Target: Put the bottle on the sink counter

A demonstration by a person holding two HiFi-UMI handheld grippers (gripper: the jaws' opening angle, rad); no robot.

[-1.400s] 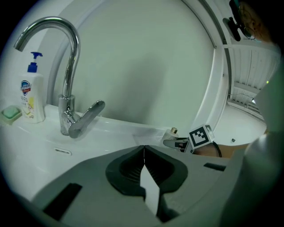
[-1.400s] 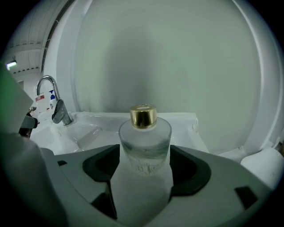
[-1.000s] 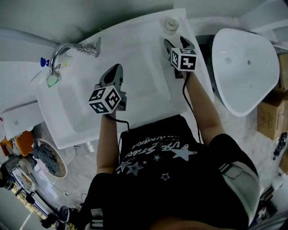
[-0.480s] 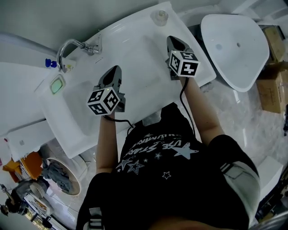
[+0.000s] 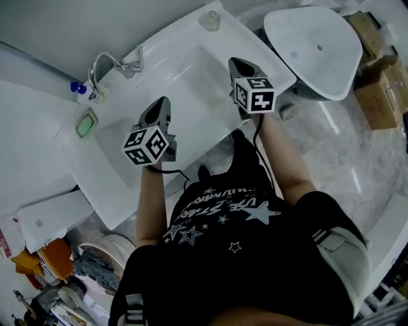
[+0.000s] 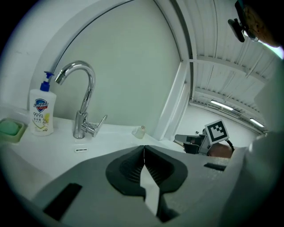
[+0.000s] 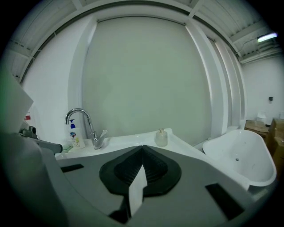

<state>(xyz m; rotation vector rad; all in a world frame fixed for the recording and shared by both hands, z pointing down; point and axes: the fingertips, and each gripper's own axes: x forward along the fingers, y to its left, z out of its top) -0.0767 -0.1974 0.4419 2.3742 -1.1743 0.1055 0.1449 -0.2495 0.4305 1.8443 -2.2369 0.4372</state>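
Observation:
A small clear bottle (image 5: 210, 19) stands upright on the far right corner of the white sink counter (image 5: 182, 44). It also shows in the left gripper view (image 6: 139, 131) and in the right gripper view (image 7: 161, 138). My right gripper (image 5: 238, 65) hovers over the counter's right side, well short of the bottle. It is shut and empty (image 7: 142, 148). Over the basin's near side hangs my left gripper (image 5: 160, 106), its jaws shut with nothing between them (image 6: 143, 148). The left gripper view also catches the right gripper (image 6: 195, 142) off to its right.
A chrome faucet (image 5: 111, 62) rises at the back of the basin. A soap pump bottle (image 5: 86, 93) and a green soap dish (image 5: 86, 123) sit to its left. A loose white basin (image 5: 312, 41) and cardboard boxes (image 5: 376, 70) lie on the floor at the right.
My right gripper has shut and drawn back from the small bottle, which stays standing on the counter corner. The left gripper has hardly moved. The head view has shifted.

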